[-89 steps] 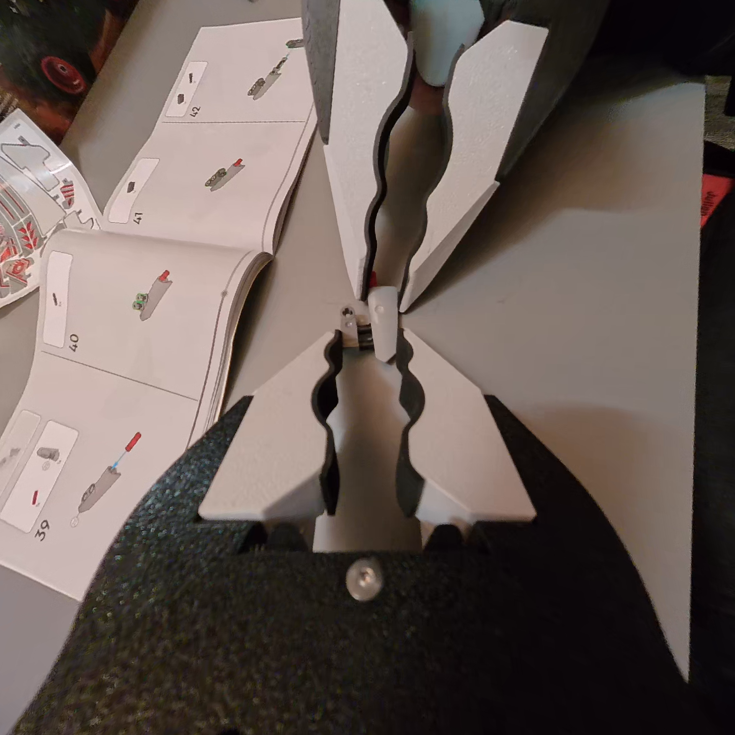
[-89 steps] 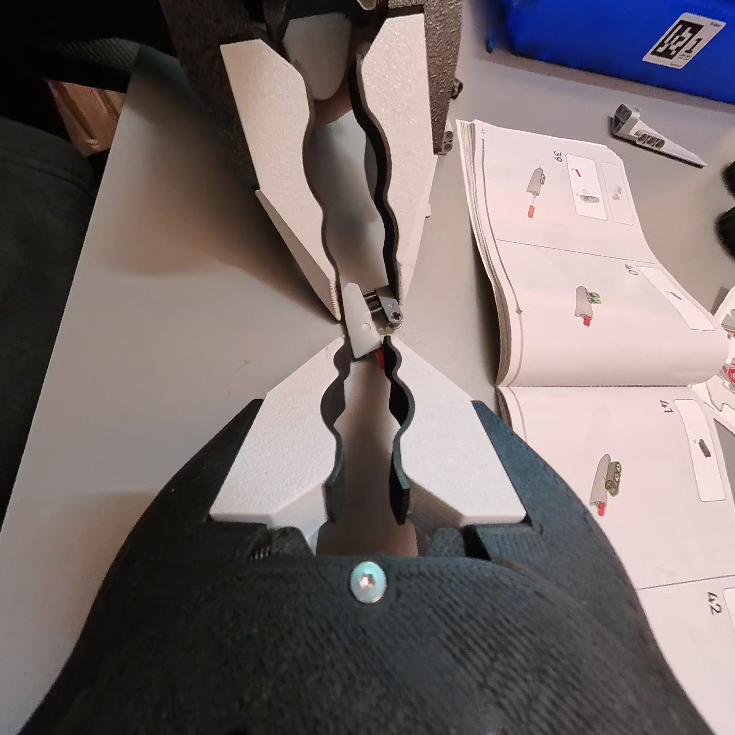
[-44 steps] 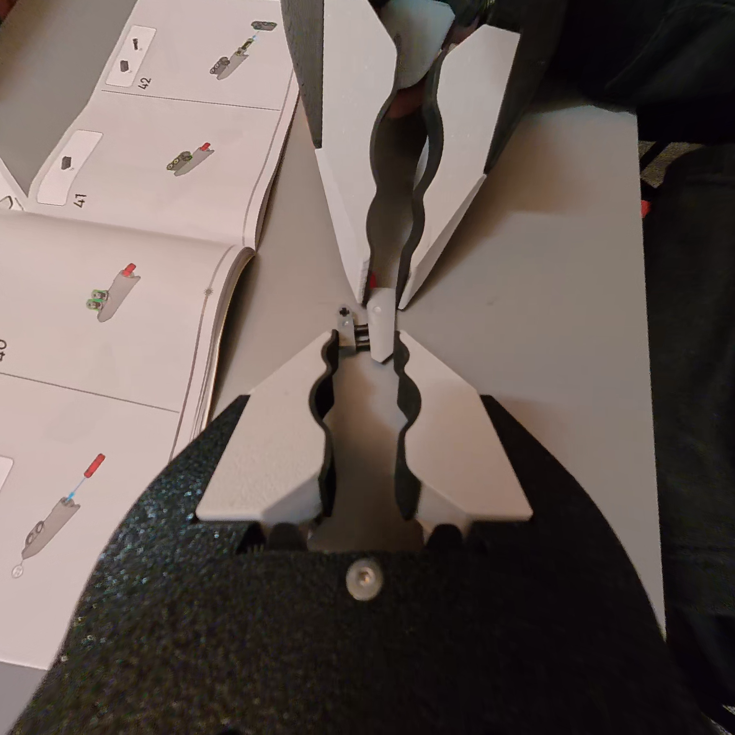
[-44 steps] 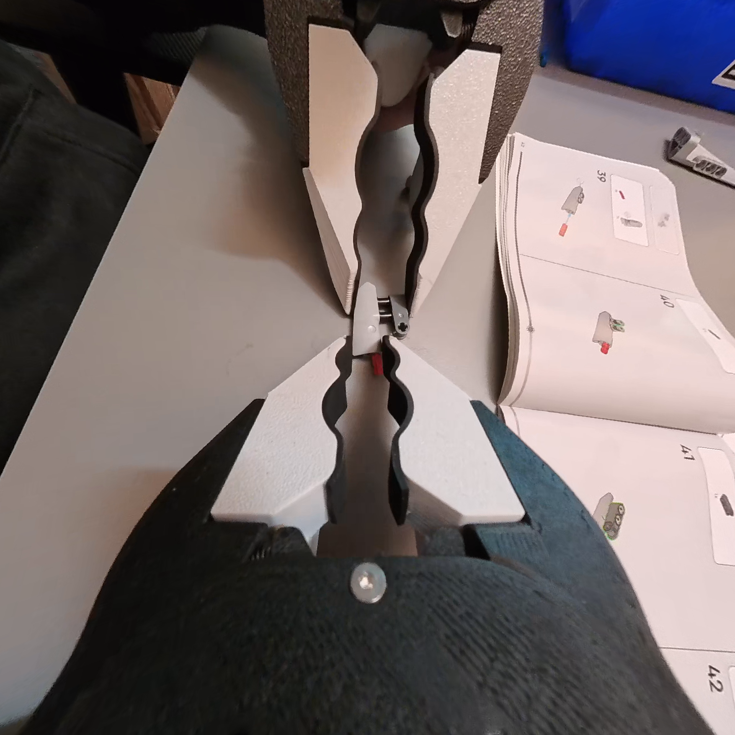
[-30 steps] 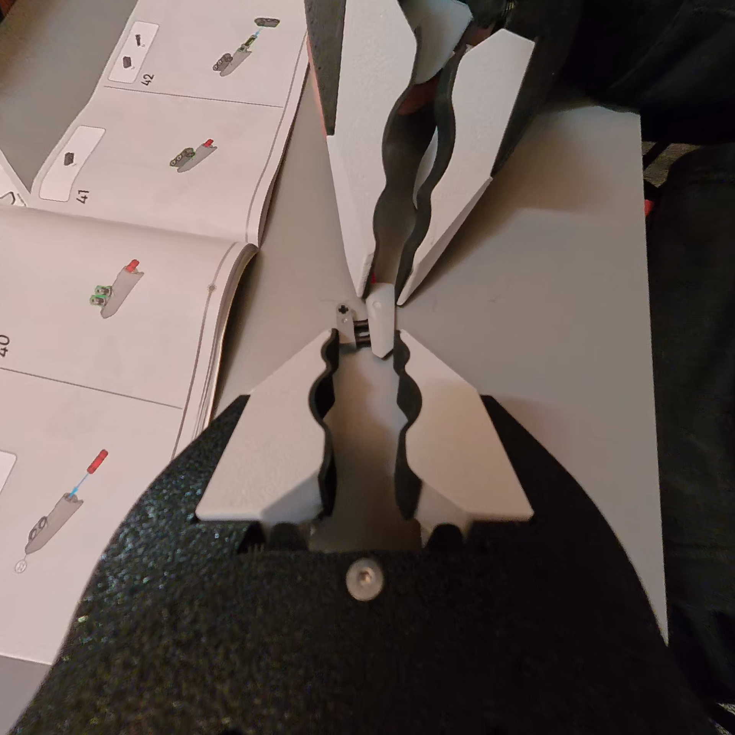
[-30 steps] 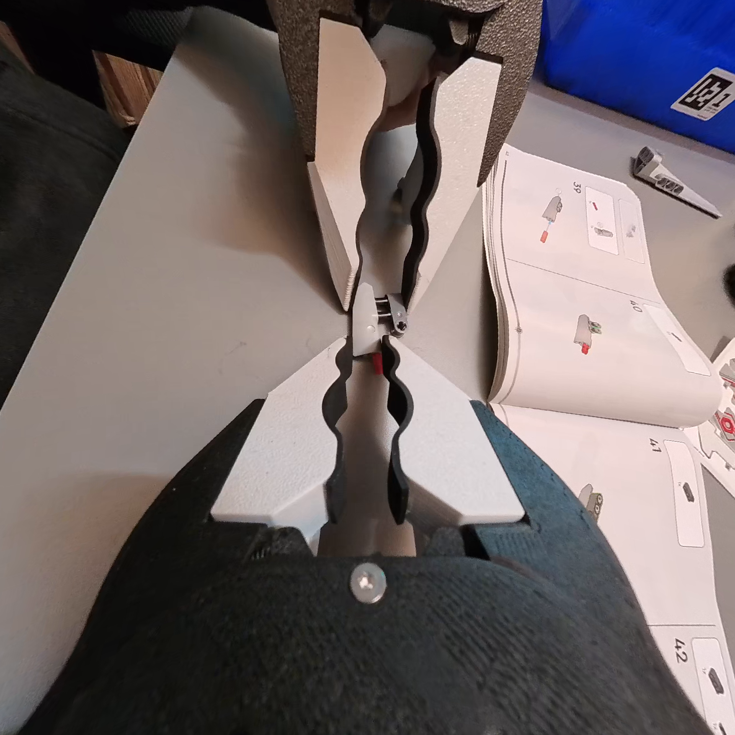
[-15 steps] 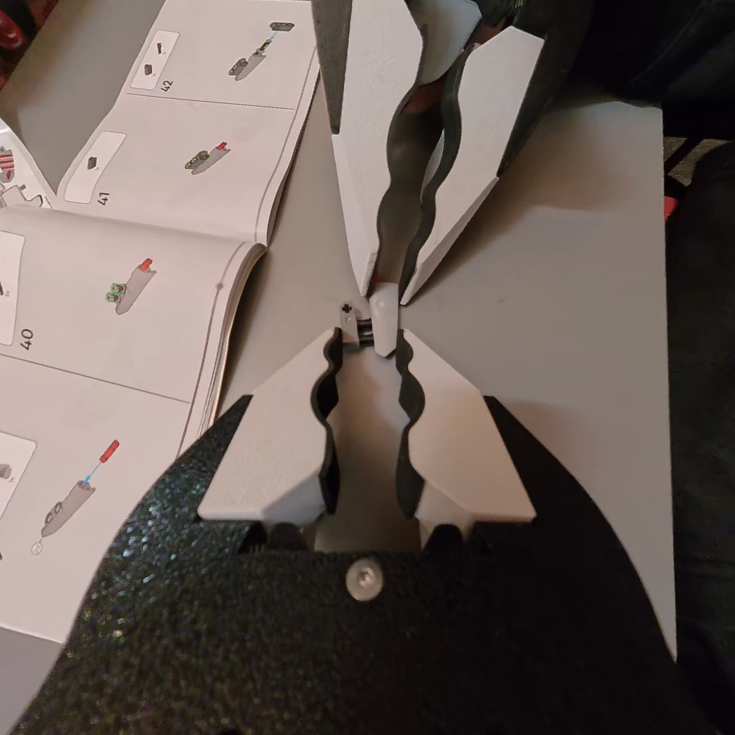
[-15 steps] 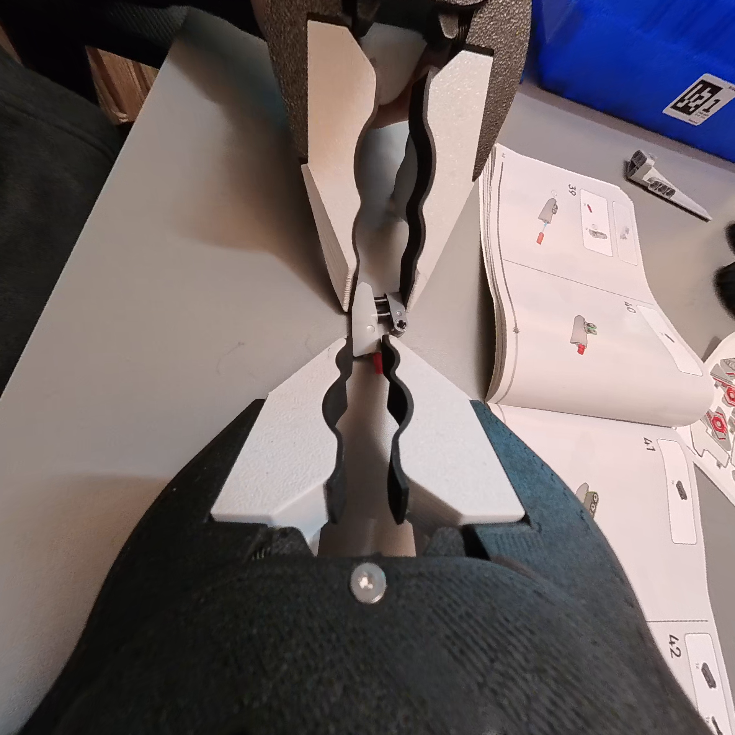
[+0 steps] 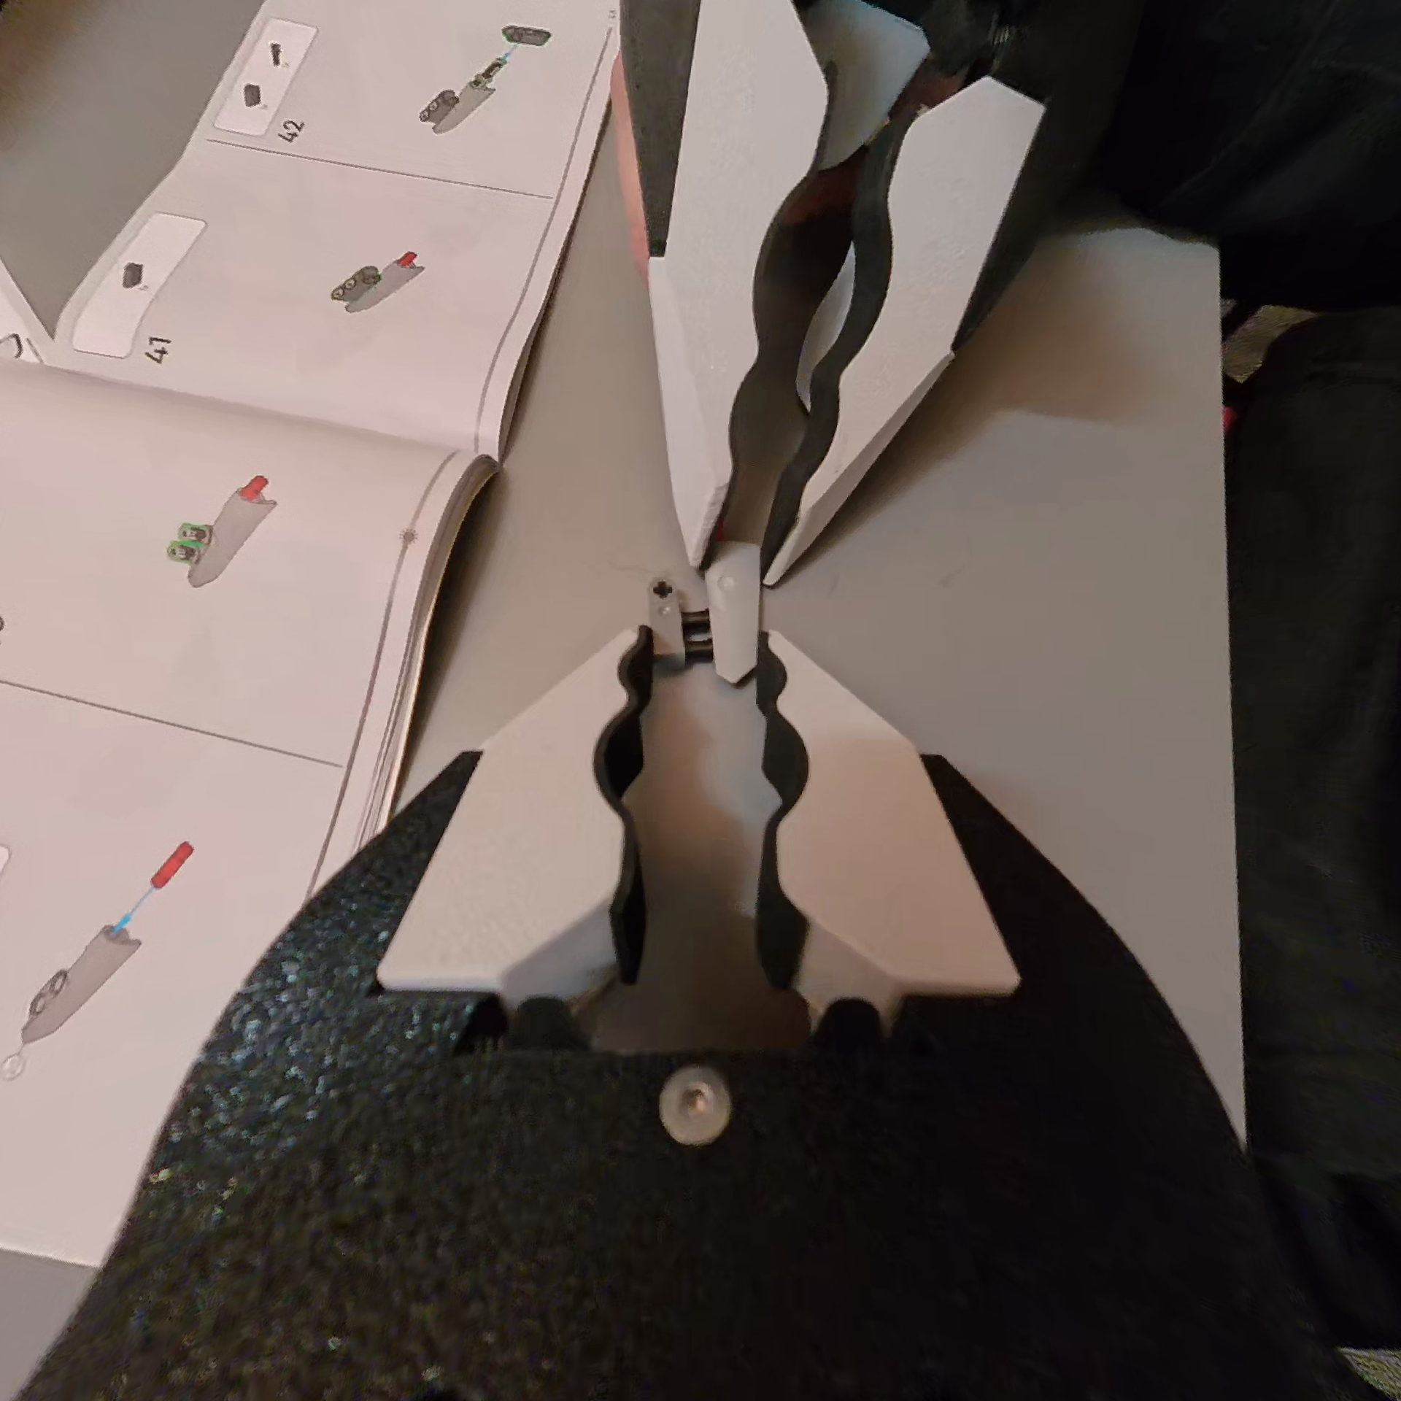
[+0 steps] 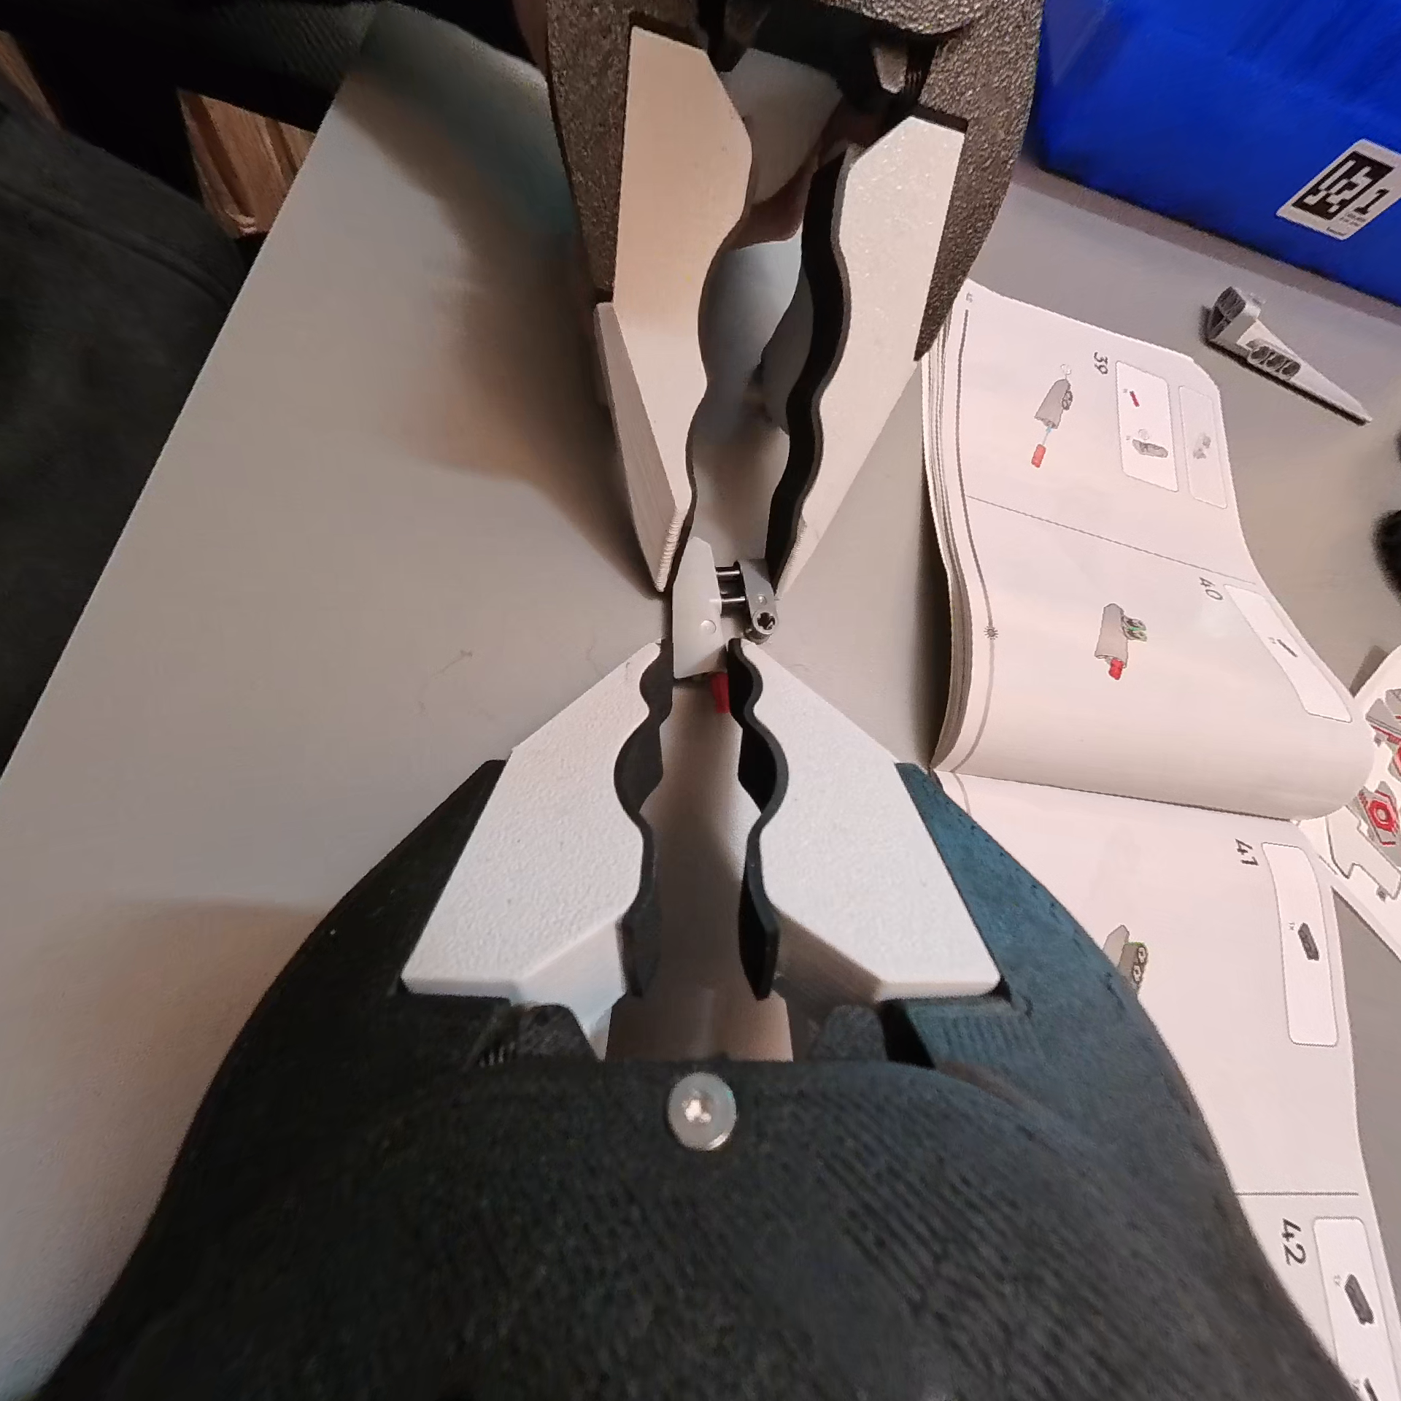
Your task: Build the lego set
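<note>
A small lego assembly is held above the grey table between both grippers, which meet tip to tip. It is a white panel piece (image 9: 731, 606) joined by black pins (image 9: 696, 633) to a small grey liftarm (image 9: 666, 606). My left gripper (image 9: 705, 644) is shut across the liftarm and the panel's lower end. My right gripper (image 10: 699, 663) is shut on the other end of the panel (image 10: 697, 606), where a red axle (image 10: 719, 694) sticks out between its fingers. The liftarm also shows in the right wrist view (image 10: 762, 599). Each gripper shows in the other's view, the right (image 9: 734, 565) and the left (image 10: 724, 584).
An open instruction booklet (image 9: 227, 531) lies beside the grippers, also seen in the right wrist view (image 10: 1137, 606). A grey wedge piece (image 10: 1281, 364) and a blue bin (image 10: 1213, 98) lie beyond it, a sticker sheet (image 10: 1372, 796) at its side. The table edge (image 9: 1228, 682) is close, with dark clothing past it. Both grippers' tips are close together, under 4 cm apart.
Both grippers stay shut on the assembly and have drifted slightly over the table together. The booklet shifts in view. The assembly looks the same.
</note>
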Motion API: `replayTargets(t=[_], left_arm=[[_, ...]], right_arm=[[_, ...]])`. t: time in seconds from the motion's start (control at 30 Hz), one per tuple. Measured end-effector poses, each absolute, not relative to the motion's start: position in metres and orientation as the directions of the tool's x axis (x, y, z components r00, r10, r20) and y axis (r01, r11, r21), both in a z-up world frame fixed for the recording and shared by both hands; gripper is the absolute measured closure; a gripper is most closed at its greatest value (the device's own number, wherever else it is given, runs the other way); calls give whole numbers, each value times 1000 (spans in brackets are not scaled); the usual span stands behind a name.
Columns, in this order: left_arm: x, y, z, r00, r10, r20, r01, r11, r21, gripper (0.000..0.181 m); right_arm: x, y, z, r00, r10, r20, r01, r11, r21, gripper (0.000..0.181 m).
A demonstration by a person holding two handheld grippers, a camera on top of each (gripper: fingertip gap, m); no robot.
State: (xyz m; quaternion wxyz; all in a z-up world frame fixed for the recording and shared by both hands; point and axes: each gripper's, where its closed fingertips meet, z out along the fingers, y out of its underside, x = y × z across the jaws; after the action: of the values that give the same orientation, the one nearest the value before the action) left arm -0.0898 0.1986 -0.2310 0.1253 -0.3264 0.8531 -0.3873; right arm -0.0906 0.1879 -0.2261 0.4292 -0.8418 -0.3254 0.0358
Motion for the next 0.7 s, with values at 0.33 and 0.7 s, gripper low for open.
replayTargets(t=[0.33,0.7], left_arm=[[-90,199,-231,-757,-654,16,-447,499,-743,155],[-91,199,-231,-771,-636,20,-439,509,-741,156]], right_arm=[[-91,188,-226,786,580,214,514,-423,-746,168],[-92,187,-226,783,585,211,516,-421,-746,168]])
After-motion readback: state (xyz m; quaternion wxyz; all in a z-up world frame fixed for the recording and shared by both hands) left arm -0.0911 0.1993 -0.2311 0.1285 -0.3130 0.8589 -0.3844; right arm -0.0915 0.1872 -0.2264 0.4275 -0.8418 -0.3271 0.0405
